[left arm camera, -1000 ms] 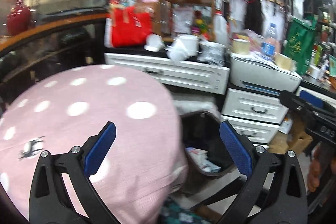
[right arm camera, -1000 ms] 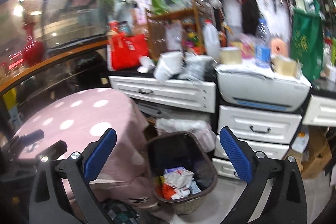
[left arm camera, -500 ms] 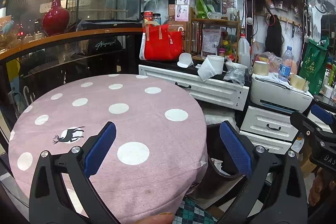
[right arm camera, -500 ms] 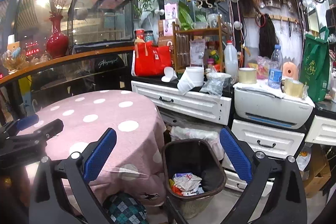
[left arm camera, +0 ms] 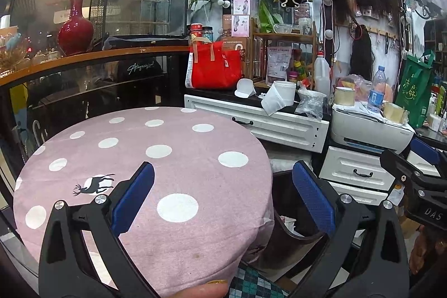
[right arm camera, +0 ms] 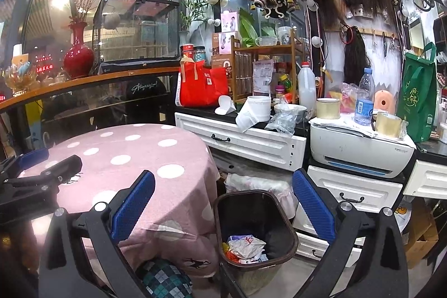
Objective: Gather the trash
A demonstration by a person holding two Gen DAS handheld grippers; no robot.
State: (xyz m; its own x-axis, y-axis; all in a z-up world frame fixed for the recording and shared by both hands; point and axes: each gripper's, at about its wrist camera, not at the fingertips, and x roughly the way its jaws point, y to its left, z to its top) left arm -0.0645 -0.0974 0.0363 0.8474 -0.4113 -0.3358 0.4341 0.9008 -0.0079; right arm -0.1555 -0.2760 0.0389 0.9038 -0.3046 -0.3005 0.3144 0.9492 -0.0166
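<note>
A dark brown trash bin stands on the floor beside a round table with a pink polka-dot cloth. Crumpled wrappers and paper lie in the bin. My right gripper is open and empty, above the bin's near side. My left gripper is open and empty, over the table's right edge; the bin shows partly behind the cloth. The right gripper shows at the left view's right edge; the left gripper shows at the right view's left edge.
White drawer cabinets and a printer stand behind the bin. The counter holds a red bag, paper roll, bottles and tape rolls. A checkered cushion sits under the table. A glass display counter curves at left.
Both grippers have lifted and pulled back: the table top and the bin now sit lower and farther in view. Both stay open and empty.
</note>
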